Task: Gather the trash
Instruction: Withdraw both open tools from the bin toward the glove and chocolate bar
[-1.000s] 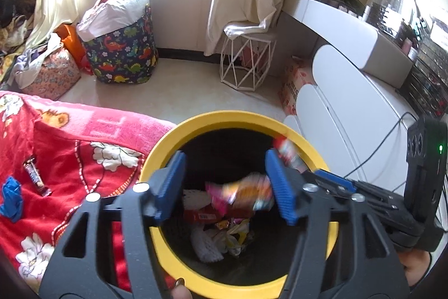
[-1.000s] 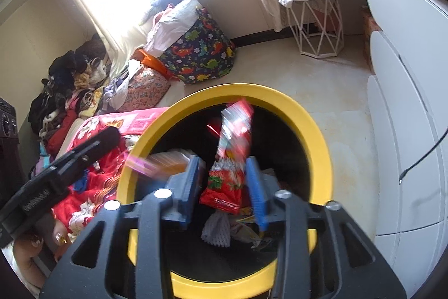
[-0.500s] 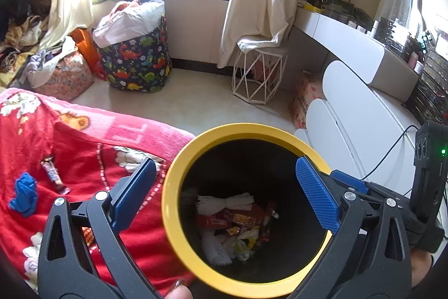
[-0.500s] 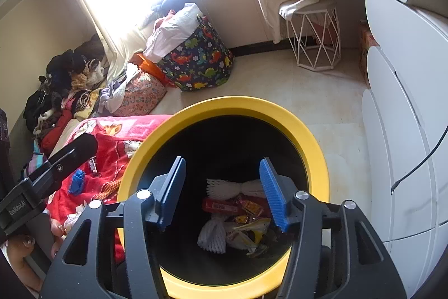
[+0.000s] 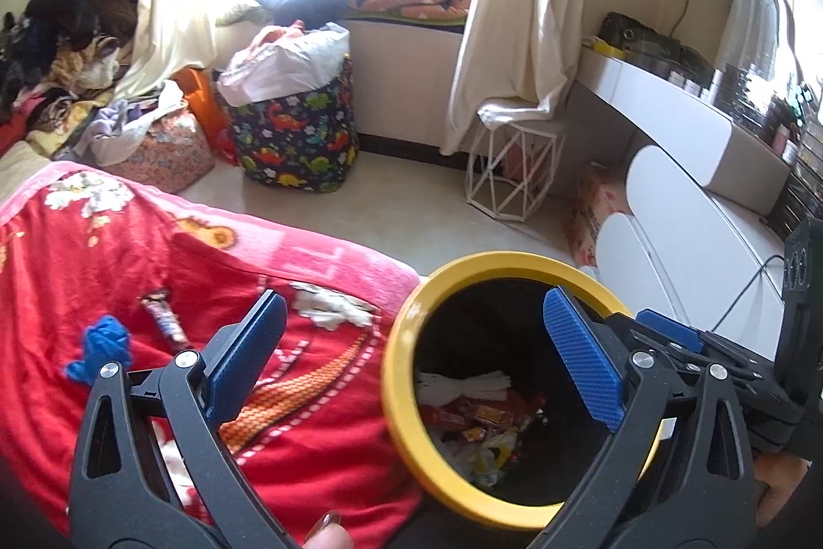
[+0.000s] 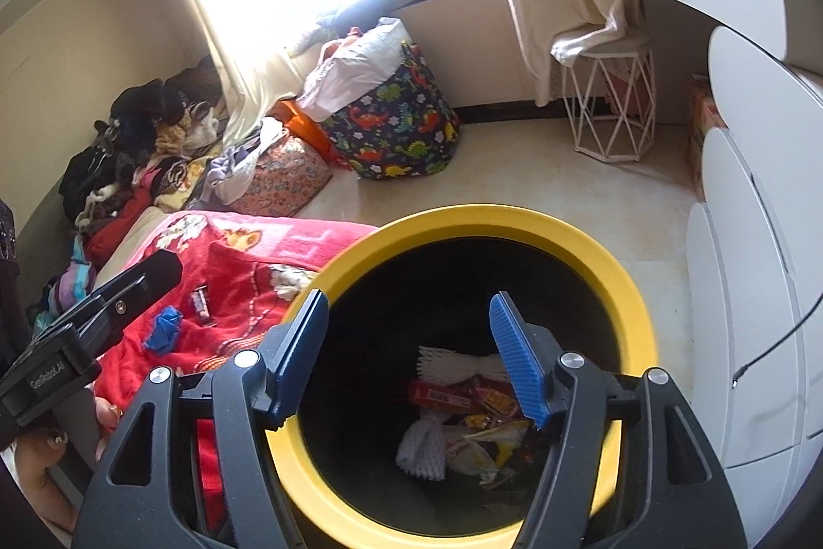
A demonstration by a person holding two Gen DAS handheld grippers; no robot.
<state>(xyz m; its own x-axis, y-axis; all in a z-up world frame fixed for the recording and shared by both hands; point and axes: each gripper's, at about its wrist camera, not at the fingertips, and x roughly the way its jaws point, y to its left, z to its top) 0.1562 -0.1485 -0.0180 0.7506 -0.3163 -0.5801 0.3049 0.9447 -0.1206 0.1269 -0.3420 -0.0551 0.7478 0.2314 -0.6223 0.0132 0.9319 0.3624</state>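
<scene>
Wrappers (image 6: 463,400) lie at the bottom of the yellow-rimmed bin (image 6: 632,322) beside the red blanket (image 5: 154,240). Over its mouth, angled downward, the right gripper (image 6: 406,353) has just been opening, empty. The left gripper (image 5: 411,343) stands spread wide, empty, straddling the bin's rim toward the blanket, where a candy wrapper (image 5: 164,320) and blue scrap (image 5: 103,343) lie.

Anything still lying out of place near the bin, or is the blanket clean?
Two bits of trash lie loose on the red blanket, left of the yellow-rimmed bin: a crumpled blue scrap and, beside it, a dark snack wrapper. Nothing has spilled around the bin itself.
</scene>
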